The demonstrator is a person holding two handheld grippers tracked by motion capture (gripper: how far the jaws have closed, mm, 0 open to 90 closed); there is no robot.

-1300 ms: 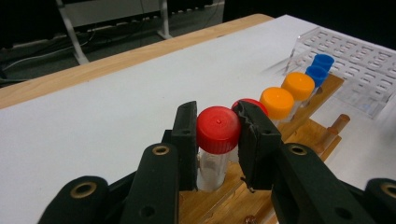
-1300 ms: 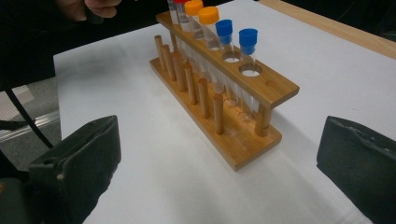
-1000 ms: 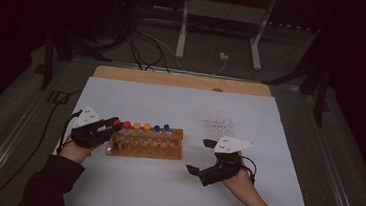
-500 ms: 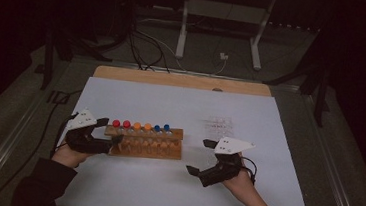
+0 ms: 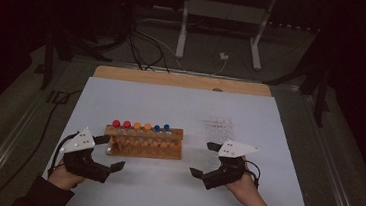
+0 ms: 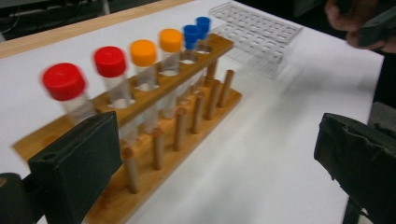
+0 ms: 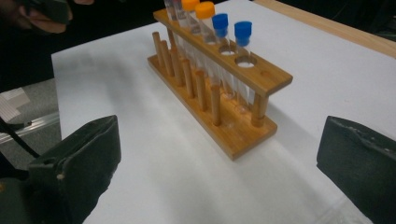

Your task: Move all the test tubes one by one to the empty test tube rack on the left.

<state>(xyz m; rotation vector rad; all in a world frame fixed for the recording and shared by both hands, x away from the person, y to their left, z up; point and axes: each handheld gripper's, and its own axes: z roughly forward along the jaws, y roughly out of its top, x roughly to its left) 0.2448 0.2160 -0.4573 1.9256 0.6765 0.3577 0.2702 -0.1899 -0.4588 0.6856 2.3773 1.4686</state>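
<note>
A wooden test-tube rack [image 5: 144,147] stands on the white table sheet with several capped tubes upright in it: red [image 5: 116,124] at the left end, orange [image 5: 142,126] in the middle, blue [image 5: 167,127] at the right. My left gripper [image 5: 113,152] sits just off the rack's left front corner. Its jaws have just been opening and stand wide, with nothing between them. In the left gripper view the rack [image 6: 219,109] runs away behind the left pad [image 6: 79,158]. My right gripper [image 5: 201,159] rests open at the rack's right, facing its blue-capped end [image 7: 233,28].
A clear plastic tube tray [image 5: 219,128] lies flat behind the right gripper, also clear plastic tray [image 6: 261,35] in the left gripper view. A wooden strip [image 5: 183,80] borders the far table edge. Dark floor, cables and a metal stand lie beyond.
The left gripper has drawn back from the red-capped tubes at the rack's left end, toward the near left, and its jaws have opened wide. The right gripper has stayed put.
</note>
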